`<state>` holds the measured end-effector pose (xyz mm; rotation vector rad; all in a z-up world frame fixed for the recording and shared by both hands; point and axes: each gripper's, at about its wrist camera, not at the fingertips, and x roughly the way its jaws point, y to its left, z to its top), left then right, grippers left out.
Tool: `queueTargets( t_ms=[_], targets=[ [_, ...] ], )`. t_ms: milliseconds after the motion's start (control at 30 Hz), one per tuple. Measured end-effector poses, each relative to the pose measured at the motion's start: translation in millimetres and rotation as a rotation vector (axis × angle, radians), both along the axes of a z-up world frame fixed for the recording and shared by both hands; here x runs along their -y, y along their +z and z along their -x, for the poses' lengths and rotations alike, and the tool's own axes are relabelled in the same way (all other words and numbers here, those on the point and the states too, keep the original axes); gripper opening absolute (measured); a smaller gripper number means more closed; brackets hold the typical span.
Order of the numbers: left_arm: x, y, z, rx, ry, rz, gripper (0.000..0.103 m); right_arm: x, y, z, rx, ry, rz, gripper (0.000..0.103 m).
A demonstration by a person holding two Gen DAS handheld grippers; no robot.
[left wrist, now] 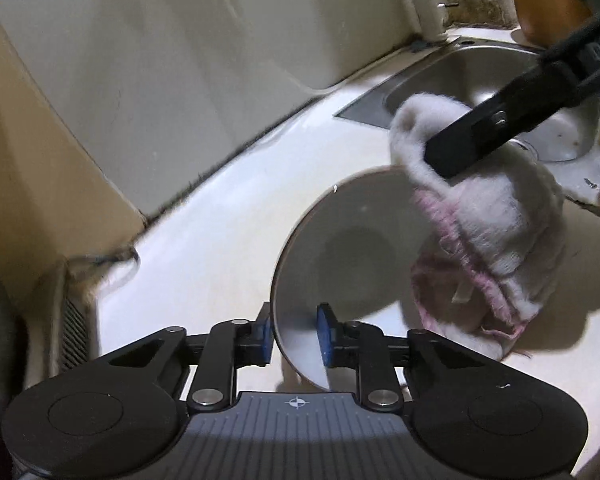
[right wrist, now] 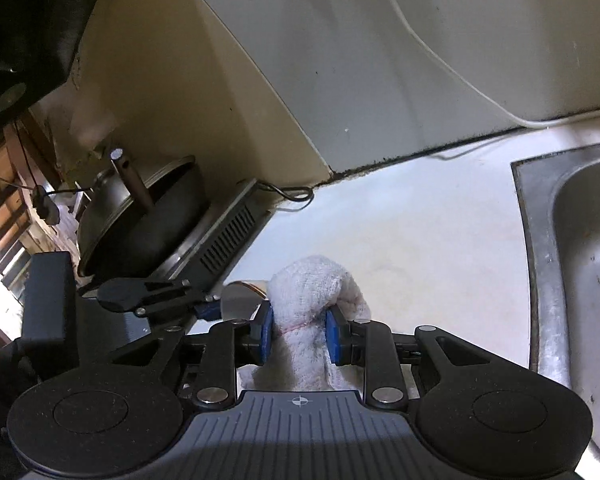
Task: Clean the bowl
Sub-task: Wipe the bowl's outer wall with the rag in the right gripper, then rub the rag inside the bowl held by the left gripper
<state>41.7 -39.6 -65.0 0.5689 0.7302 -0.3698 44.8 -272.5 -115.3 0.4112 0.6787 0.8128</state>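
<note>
My left gripper (left wrist: 294, 334) is pinching the near rim of the metal bowl (left wrist: 352, 248), tipped up over the counter (left wrist: 204, 240). My right gripper (right wrist: 299, 334) is clamped on a white cloth (right wrist: 310, 292) at the bowl's far side. Only blurry, unreadable letters on the right gripper. Sink (right wrist: 580, 240) sits beside.

White letters "DA" on right gripper (left wrist: 460, 148) arm, cut off by frame edge; nothing else legible.

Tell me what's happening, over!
Left gripper shut on bowl rim, bowl tilted over counter. Right gripper shut on cloth, cloth at bowl. Nothing blocking.
</note>
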Motion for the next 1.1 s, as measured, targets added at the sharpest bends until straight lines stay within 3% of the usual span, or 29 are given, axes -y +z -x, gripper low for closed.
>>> queueTargets(
  t_ms=[167, 300, 433, 533, 800, 967, 1100],
  targets=[
    [-6, -7, 4, -0.054, 0.026, 0.046, 0.034, -4, -21, 7, -0.052, -0.01, 0.153, 0.026],
    [-6, -8, 7, -0.077, 0.037, 0.071, 0.036, -11, -14, 11, -0.006, -0.015, 0.167, 0.026],
    [-5, -10, 5, -0.105, 0.051, 0.096, 0.038, -24, 13, 14, 0.092, 0.014, 0.15, 0.026],
    [-6, -11, 5, -0.115, 0.062, 0.111, 0.039, -29, 11, 10, 0.099, 0.021, 0.136, 0.026],
    [-3, -1, 4, -0.085, 0.052, 0.109, 0.032, -33, -20, 10, 0.039, 0.031, 0.212, 0.026],
    [6, 18, 1, 0.003, 0.008, 0.072, 0.033, -26, -22, 10, 0.041, 0.035, 0.197, 0.026],
    [6, 0, -7, -0.079, 0.017, 0.019, 0.025, -25, -21, 9, 0.05, 0.028, 0.199, 0.026]
  ],
)
